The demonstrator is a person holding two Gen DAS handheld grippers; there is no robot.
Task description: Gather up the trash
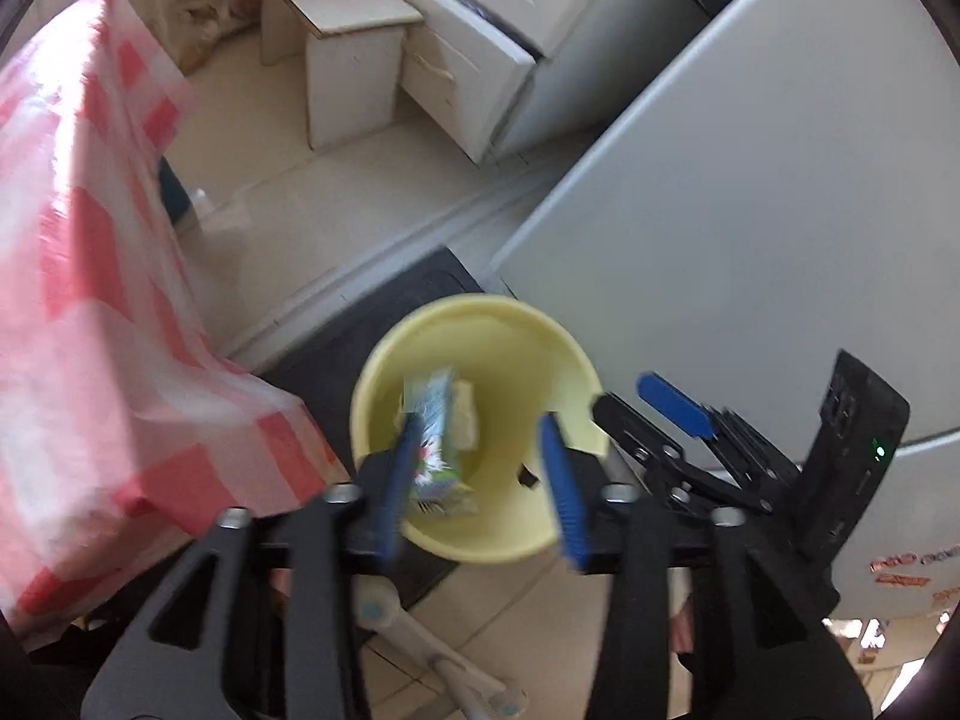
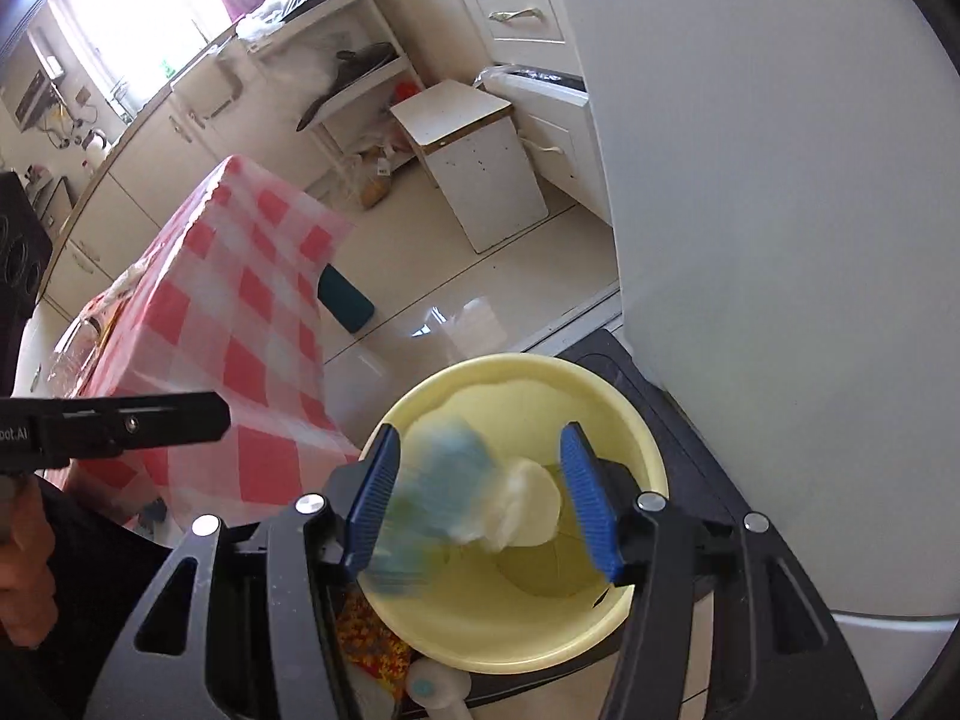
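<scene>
A pale yellow bin (image 1: 480, 303) stands on the floor right below both grippers. My left gripper (image 1: 480, 483) is open over its mouth. A blue-and-white printed wrapper (image 1: 433, 438) lies against its left pad only, with a pale crumpled scrap behind it inside the bin. In the right wrist view my right gripper (image 2: 481, 504) is open above the same bin (image 2: 510, 360). A motion-blurred blue-and-white wrapper (image 2: 441, 480) and a white crumpled wad (image 2: 528, 501) are loose between its fingers. The right gripper (image 1: 651, 414) shows at the bin's right edge.
A table with a red-and-white checked cloth (image 1: 90, 300) (image 2: 240, 312) hangs close on the left. A large white appliance (image 1: 750, 210) (image 2: 780, 240) walls in the right. The bin sits on a black mat (image 1: 336, 360). A small white cabinet (image 2: 474, 168) stands farther back.
</scene>
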